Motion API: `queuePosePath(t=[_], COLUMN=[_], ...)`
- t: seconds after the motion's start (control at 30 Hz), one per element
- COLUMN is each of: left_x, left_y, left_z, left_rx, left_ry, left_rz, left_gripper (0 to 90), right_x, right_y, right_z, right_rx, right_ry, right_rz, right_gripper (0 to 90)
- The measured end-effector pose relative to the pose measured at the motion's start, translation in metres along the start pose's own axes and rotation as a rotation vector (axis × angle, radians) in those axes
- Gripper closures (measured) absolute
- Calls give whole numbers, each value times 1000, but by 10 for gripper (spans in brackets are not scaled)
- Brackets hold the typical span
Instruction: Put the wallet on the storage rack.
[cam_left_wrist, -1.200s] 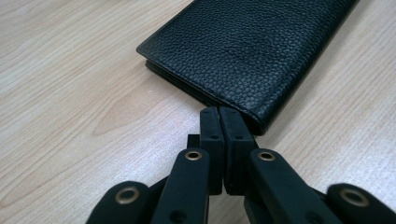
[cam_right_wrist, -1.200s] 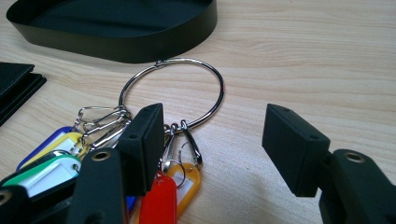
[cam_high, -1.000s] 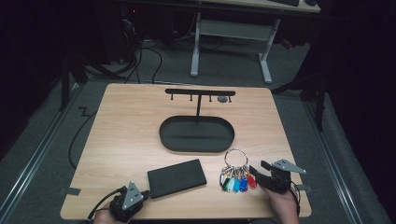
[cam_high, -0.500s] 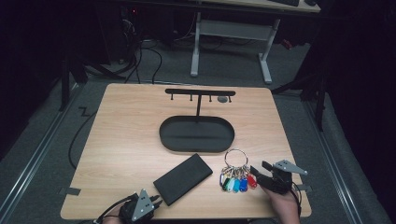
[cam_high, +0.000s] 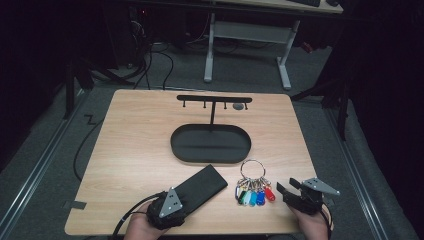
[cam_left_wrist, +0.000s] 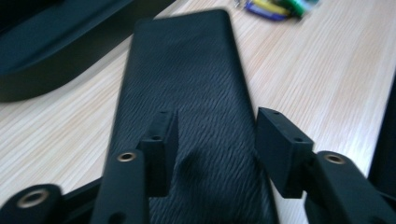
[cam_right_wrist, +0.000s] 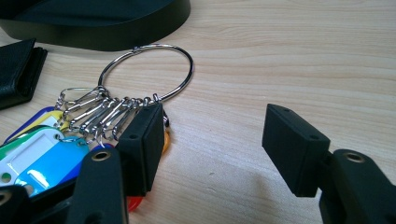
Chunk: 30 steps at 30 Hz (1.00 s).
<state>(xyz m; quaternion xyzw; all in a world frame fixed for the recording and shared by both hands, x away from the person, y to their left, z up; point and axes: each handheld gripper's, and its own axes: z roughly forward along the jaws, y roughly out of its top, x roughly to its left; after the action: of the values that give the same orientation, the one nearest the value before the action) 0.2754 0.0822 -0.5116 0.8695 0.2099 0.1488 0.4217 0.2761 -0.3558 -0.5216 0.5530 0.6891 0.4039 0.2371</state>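
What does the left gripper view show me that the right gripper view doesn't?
Left gripper view: the left gripper, jaws just opening, open over the near end of the flat black case, whose ribbed top runs away from the camera.

Right gripper view: the right gripper, jaws open over bare wood, one pad beside the metal ring and its clips.

Both: the wooden table, the coloured key tags, the black tray's rim, and part of the case.
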Motion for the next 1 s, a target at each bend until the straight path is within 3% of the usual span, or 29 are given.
queuePosePath(t=[0.07, 0.17, 0.33, 0.5, 0.7, 0.8, 1.0], left_x=[0, -3, -12, -22, -34, -36, -32], left_y=[6, 15, 21, 28, 22, 22, 24], left_z=[6, 17, 41, 52, 57, 58, 55], left_rx=[-17, -4, 52, 75, 74, 83, 91], left_ry=[-15, -7, 56, 127, 210, 224, 197], left_rz=[-4, -2, 54, 139, 264, 287, 296], left_gripper=[509, 470, 508, 523, 551, 569, 649], right_x=[0, 1, 4, 5, 7, 7, 6], right_y=[0, 1, 2, 4, 5, 5, 4], right_z=[0, 1, 3, 8, 9, 9, 9], right_rx=[-1, 1, 0, 7, 10, 11, 11], right_ry=[2, 5, 16, 31, 43, 45, 47], right_rz=[-2, -2, -1, -10, -20, -14, -4], right_gripper=[393, 393, 393, 393, 393, 392, 393])
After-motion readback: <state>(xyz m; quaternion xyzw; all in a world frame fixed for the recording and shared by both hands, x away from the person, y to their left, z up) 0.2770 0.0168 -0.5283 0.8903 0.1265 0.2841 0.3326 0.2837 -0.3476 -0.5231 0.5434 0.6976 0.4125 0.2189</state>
